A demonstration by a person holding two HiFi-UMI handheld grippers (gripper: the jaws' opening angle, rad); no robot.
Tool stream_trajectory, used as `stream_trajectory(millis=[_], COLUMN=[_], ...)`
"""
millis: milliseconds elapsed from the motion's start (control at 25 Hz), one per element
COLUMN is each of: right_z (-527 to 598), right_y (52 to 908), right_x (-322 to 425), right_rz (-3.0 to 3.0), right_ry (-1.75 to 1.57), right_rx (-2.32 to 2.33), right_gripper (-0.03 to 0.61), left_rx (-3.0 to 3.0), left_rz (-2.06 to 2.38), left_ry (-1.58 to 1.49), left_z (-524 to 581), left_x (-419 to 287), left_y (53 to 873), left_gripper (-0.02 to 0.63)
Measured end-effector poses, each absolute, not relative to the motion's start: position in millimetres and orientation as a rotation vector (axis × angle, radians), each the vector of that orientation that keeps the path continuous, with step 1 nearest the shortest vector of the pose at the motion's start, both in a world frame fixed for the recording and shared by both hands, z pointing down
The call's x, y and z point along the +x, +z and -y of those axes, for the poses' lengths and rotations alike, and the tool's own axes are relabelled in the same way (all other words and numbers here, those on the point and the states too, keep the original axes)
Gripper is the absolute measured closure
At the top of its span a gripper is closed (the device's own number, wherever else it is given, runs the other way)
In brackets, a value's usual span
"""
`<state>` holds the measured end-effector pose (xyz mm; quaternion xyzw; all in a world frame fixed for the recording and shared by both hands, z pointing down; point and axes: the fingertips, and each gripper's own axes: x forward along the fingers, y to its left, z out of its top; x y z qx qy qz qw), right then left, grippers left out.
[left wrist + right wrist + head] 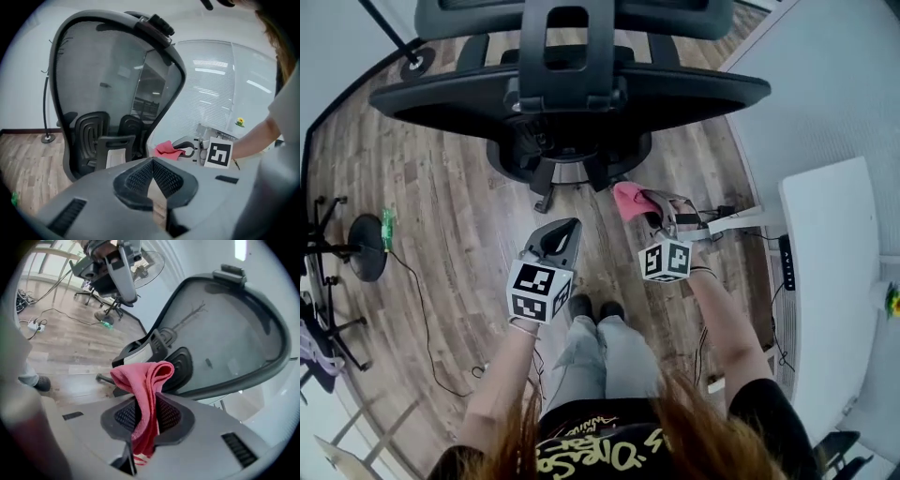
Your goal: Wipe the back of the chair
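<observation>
While the chair back (225, 333) stands just ahead of the person, clear of the pink cloth (145, 380) clamped between the jaws of the right gripper (145, 414), wiping appears not yet begun, and the left gripper (152, 176) holds its jaws closed on nothing.

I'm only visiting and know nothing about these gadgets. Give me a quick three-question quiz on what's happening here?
1. Choose one: the right gripper holds A) a pink cloth B) a sponge C) nothing.
2. True or false: the left gripper is shut and empty.
3. Fill in: the chair stands on a ____ floor.
Key: 1 A; 2 true; 3 wooden.
</observation>
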<state>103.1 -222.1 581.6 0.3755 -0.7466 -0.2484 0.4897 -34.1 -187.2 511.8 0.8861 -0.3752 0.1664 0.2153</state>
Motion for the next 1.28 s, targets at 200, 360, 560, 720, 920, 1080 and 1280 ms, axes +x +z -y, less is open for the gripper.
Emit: stream_trajectory(millis=[200,360,560,720,920,1080,1280], right_z=[213,226,241,253,263,255,257], right_y=[456,378,313,266,250,247,239], right_x=[130,161,177,184,182,186,191], right_rz=[1.831,1.813,1.785,1.778,1.772,1.785,1.810], right_ry=[-0.764,-0.865,-1.069,-1.209,-1.325,-1.387,-1.421], right_rx=[1.057,1.147,1.113,1.087,1.012,0.974,0.987], right_gripper=[0.514,0.514,0.514,0.514,0.514,0.514,0.514], left_rx=[2.643,2.768,2.778,2.779,2.776,2.775,2.756], left_rz=[0.893,0.817,0.848,0.915,1.026,1.065,1.096], left_ry=[0.481,0.533,0.486,0.436,0.407,0.393,0.384], left_z=[178,174,177,184,199,204,206], left_x=[17,60,100,117,123,133,143], left_y=[441,405,374,343,318,308,310], left_gripper=[0.621,0.620,0.621,0.621,0.620,0.621,0.621])
